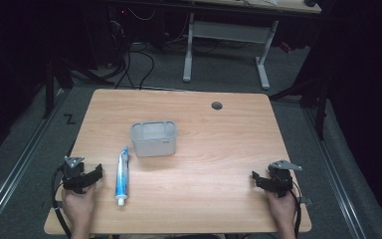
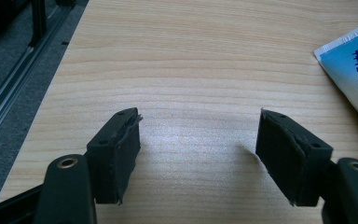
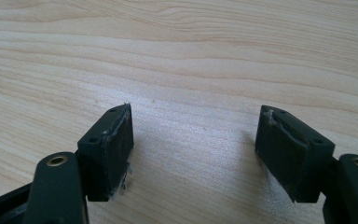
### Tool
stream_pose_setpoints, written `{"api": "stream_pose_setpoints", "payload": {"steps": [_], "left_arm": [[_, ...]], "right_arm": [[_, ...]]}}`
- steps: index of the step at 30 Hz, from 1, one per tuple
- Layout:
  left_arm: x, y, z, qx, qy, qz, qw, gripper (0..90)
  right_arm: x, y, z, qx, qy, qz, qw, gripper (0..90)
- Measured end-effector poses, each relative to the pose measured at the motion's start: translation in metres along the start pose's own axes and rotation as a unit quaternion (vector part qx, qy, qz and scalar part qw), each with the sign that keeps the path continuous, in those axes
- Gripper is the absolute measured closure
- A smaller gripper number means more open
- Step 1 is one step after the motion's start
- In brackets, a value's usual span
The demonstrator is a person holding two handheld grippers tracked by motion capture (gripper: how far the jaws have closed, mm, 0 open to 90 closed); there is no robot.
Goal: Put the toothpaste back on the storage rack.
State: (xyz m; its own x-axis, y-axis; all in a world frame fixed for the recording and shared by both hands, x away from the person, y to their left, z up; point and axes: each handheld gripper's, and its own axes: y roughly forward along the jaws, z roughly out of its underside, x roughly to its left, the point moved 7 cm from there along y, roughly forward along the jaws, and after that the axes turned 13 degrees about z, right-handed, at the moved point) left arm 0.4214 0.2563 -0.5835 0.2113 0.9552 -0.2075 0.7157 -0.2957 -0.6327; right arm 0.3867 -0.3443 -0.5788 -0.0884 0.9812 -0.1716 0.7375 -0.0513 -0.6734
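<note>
A blue and white toothpaste tube (image 1: 122, 176) lies lengthwise on the wooden table (image 1: 214, 149), cap toward the front edge. Behind it stands a translucent grey plastic bin (image 1: 154, 138), upright and empty as far as I can see. My left gripper (image 1: 82, 175) rests at the front left, just left of the tube, jaws wide open with only bare wood between them (image 2: 198, 135). The tube's flat end (image 2: 354, 74) shows at the right edge of the left gripper view. My right gripper (image 1: 273, 180) sits at the front right, open over bare wood (image 3: 193, 133).
A round cable hole (image 1: 217, 105) is in the table's far right part. Beyond the table stand a white desk frame (image 1: 226, 47) and loose cables on the floor. A metal rail (image 2: 9, 93) runs along the table's left side.
</note>
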Motion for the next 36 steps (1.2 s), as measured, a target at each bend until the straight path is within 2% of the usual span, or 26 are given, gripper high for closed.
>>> {"api": "stream_pose_setpoints", "payload": {"steps": [12, 15, 28, 32, 36], "left_arm": [[-0.001, 0.0, 0.0, 0.002, 0.004, -0.005, 1.0, 30.8], [-0.004, 0.002, 0.001, 0.01, 0.018, -0.015, 0.9997, 30.6], [-0.007, 0.002, 0.001, 0.011, 0.025, -0.003, 0.9996, 30.5], [-0.01, 0.002, 0.001, 0.011, 0.034, 0.007, 0.9993, 35.8], [-0.012, 0.003, 0.001, 0.014, 0.04, 0.015, 0.999, 33.8]], "right_arm": [[0.0, 0.0, 0.0, 0.0, -0.001, -0.001, 1.0, 27.7], [0.001, 0.0, 0.0, 0.0, -0.001, -0.002, 1.0, 27.6], [0.001, 0.0, 0.0, -0.002, -0.006, -0.004, 1.0, 27.6], [0.001, 0.0, 0.0, -0.002, -0.007, -0.006, 1.0, 27.6], [0.001, 0.0, 0.0, -0.002, -0.007, -0.007, 0.9999, 27.6]]}}
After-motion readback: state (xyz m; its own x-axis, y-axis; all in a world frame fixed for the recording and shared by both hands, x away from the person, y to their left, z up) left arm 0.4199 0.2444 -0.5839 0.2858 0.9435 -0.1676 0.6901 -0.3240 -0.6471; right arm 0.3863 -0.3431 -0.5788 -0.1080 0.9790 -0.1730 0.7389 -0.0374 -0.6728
